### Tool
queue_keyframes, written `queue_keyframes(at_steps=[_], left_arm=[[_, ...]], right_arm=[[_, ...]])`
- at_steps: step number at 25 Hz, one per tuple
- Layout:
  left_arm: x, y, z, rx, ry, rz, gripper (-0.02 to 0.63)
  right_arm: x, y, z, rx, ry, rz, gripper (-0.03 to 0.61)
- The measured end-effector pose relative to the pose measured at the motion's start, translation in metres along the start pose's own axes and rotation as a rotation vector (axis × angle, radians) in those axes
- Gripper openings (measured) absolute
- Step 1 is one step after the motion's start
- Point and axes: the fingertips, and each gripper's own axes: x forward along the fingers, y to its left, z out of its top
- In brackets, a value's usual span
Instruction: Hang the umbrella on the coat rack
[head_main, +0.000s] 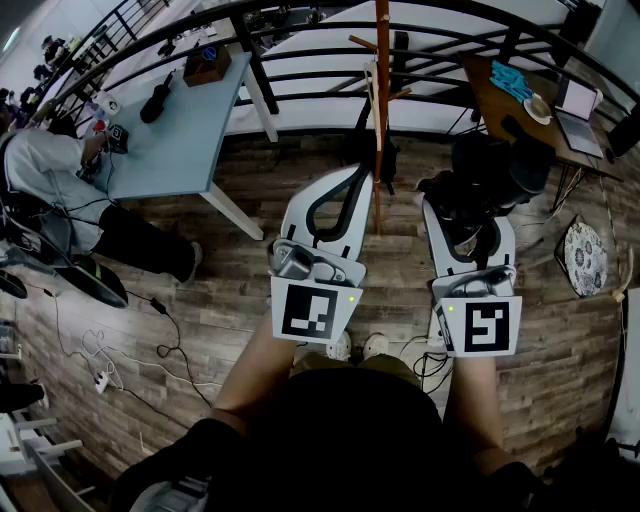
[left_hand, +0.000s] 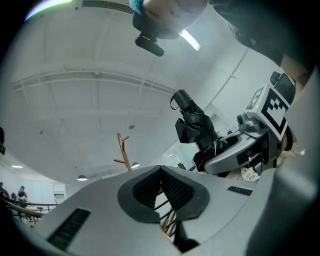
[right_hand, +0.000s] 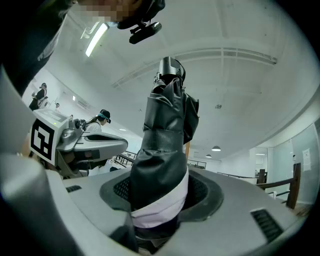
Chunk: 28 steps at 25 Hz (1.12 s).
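**A:** What are the fingers doing?

**B:** On the right gripper (right_hand: 161, 194) the fingers (right_hand: 204, 192) are pinching the umbrella (right_hand: 167, 125). There is one pad on each side of its lower end, just where a white band (right_hand: 159, 210) wraps the folded black cloth. The umbrella stands up out of that grip, leaning a little. On the left gripper (left_hand: 161, 171) the fingers (left_hand: 144, 189) are pressed together at the tips, with nothing between them.

**A:** And where is the umbrella compared with the coat rack?

**B:** It is in the air above the wooden floor (head_main: 230, 300), to the right of the coat rack (head_main: 382, 90) and apart from it. In the head view the rack's pole rises between the two grippers, with short pegs (head_main: 362, 43) branching off it.

**A:** So how far along is the task?

**B:** I'd judge the pick-up done and the hanging not yet begun, since nothing of the umbrella is on a peg. What is left is to carry it left to a peg, catch it there and let go. No view shows a strap or hooked handle, so I cannot tell which part would catch.

**A:** Is anything else close by?

**B:** There is a pale blue worktop (head_main: 185, 120) at the far left with a person (head_main: 45, 160) seated at it. Both are well apart from the rack.
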Motion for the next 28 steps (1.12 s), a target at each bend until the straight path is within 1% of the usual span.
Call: queue_keyframes(at_steps=[11,16,21,28], left_arm=[[0.002,-0.001,0.002,-0.005,-0.005,-0.001,0.011],[0.001,-0.005,-0.002,-0.016,0.016,-0.01,0.011],[0.006,-0.004,0.005,-0.006,-0.005,-0.009,0.011],[0.018,-0.009,0.007,0.0,-0.011,-0.006,0.011]], right_arm=[[0.0,0.002,-0.002,0.008,0.002,0.013,0.239],[-0.002,0.001,-0.002,0.011,-0.005,0.012,0.239],[-0.004,-0.002,-0.002,0.032,0.003,0.024,0.239],[-0.006,-0.011,-0.01,0.039,0.005,0.034,0.239]])
